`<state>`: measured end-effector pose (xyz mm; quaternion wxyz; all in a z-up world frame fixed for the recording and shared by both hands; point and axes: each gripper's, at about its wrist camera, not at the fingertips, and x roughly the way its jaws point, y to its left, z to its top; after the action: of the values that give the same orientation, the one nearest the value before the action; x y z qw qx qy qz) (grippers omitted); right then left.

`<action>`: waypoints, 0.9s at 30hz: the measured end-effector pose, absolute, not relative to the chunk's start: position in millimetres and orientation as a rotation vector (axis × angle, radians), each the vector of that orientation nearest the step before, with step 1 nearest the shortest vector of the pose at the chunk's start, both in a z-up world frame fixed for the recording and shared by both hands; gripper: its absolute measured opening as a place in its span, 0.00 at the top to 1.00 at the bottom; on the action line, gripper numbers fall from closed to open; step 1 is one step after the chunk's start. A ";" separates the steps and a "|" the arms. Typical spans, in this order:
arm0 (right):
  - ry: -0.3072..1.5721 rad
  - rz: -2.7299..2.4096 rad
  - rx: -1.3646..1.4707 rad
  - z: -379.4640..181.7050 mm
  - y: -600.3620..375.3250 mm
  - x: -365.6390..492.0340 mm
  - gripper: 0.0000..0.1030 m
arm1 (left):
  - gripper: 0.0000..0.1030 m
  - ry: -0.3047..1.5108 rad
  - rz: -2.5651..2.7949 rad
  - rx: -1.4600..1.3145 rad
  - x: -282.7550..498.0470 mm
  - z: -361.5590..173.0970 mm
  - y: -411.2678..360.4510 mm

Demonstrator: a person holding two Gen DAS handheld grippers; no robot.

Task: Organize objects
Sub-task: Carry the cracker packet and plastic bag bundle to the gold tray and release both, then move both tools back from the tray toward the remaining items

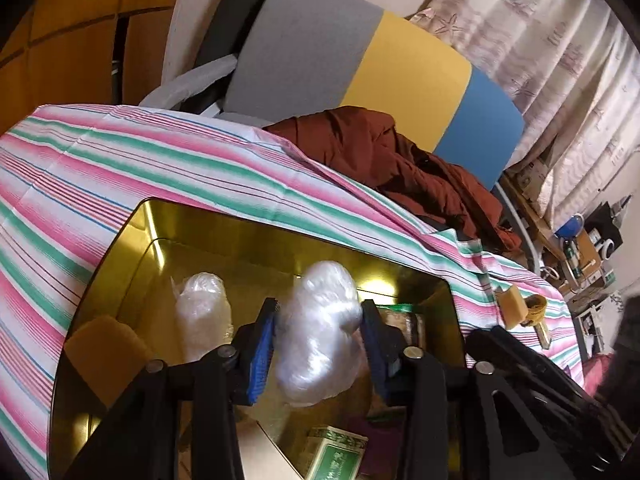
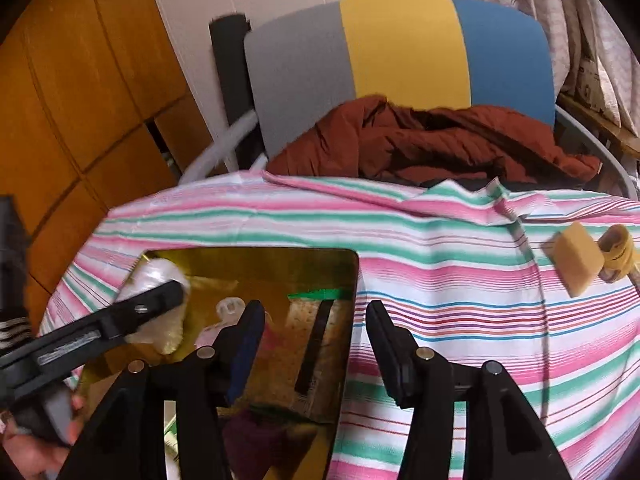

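Over the open gold tin [image 1: 280,232] my left gripper [image 1: 320,320] is shut on a crumpled clear plastic bag [image 1: 320,344], its blue pads pressing both sides. Inside the tin lie a second plastic bundle [image 1: 202,312], a yellow sponge [image 1: 104,352] and a green box [image 1: 340,452]. My right gripper [image 2: 314,336] stands open and empty over the tin's right rim [image 2: 354,280]. In the right wrist view the held bag [image 2: 156,276] shows at the tin's far left corner, behind a left gripper finger [image 2: 160,296].
A striped cloth [image 2: 440,240] covers the table. On it, to the right, lie a tan sponge [image 2: 578,264] and a yellow tape roll [image 2: 618,254]. Behind the table stands a grey, yellow and blue chair [image 2: 400,48] with a brown jacket [image 2: 420,140].
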<state>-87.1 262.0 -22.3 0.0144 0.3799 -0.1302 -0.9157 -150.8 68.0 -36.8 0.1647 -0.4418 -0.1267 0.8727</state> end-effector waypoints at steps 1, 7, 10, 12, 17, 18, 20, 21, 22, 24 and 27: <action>-0.415 -2.853 1.171 -20.8 263.8 -82.3 0.46 | 0.34 -0.362 2.492 -1.270 -151.8 -37.5 67.6; -0.472 -2.868 1.141 -19.3 278.8 -54.7 0.46 | 0.02 -0.475 2.621 -1.239 -144.8 -24.2 48.1; -0.516 -2.877 1.130 -20.0 287.5 -42.7 0.46 | 0.00 -0.547 2.669 -1.213 -135.7 -17.0 38.5; -0.531 -2.877 1.132 -21.0 291.8 -37.7 0.46 | 0.00 -0.573 2.694 -1.194 -128.4 -13.1 35.4; -0.538 -2.888 1.148 -24.3 298.9 -27.9 0.46 | 0.00 -0.567 2.707 -1.142 -107.1 -4.7 42.9; -0.538 -2.893 1.152 -24.7 300.3 -26.2 0.46 | 0.00 -0.548 2.707 -1.129 -102.6 -3.1 47.1; -0.540 -2.900 1.152 -24.8 302.1 -22.7 0.46 | 0.00 -0.500 2.701 -1.103 -94.3 1.2 56.7; -0.541 -2.903 1.150 -24.8 303.4 -20.7 0.46 | 0.00 -0.472 2.694 -1.092 -90.6 2.8 61.9; -0.539 -2.907 1.151 -24.6 304.6 -19.5 0.46 | 0.00 -0.441 2.680 -1.082 -87.3 4.6 68.1; -0.528 -2.921 1.153 -24.2 307.8 -15.3 0.46 | 0.00 -0.384 2.658 -1.065 -81.0 7.7 80.0; -0.523 -2.951 1.148 -23.7 313.2 -9.3 0.46 | 0.00 -0.315 2.621 -1.042 -69.4 10.5 97.1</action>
<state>-9.3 313.2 -23.7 -0.0340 0.3575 -0.1628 -0.9190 -69.4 97.1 10.5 0.1512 -0.3630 -0.1098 0.9129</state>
